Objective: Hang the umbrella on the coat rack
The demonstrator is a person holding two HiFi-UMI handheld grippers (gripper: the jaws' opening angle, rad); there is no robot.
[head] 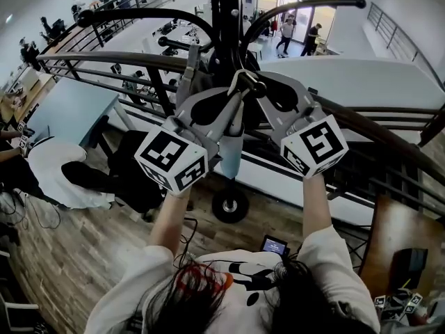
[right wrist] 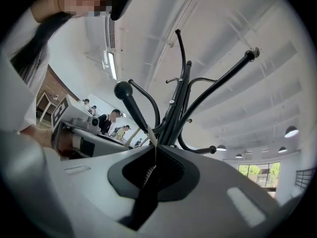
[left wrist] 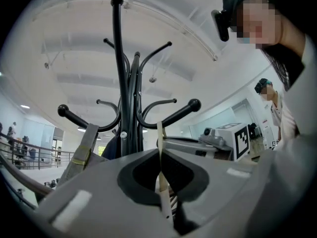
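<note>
Head view puts the umbrella [head: 231,155] straight below my two hands. It is a folded, pale blue roll hanging with its long axis upright, just beside the pole of the coat rack [head: 224,19] and parallel to it, its lower end above the rack's round foot [head: 230,204]. It hangs by its wrist strap [left wrist: 160,133], a thin beige band, and that band is all I have hold of. My left hand-held gripper [left wrist: 161,155] is clenched on one side of it, with the band pinched flat between the jaws and running up out of them. My right hand-held gripper [right wrist: 154,150] is clenched the same way on the other side. Neither touches the umbrella's body.

The coming move turns on the peg [left wrist: 179,113], a curved arm with a ball end that I take to stand between my two hands. From the left one it lies ahead and to the right, from the right one ahead and to the left. Both hands are about equally near, with the loop spread across it. In the left gripper view the top of the band meets the line of the peg; whether it rests there I cannot tell. I judge the loop must sit behind the ball before I let go. A grey bag strap [left wrist: 84,150] hangs from another peg to the left, apart from mine.
</note>
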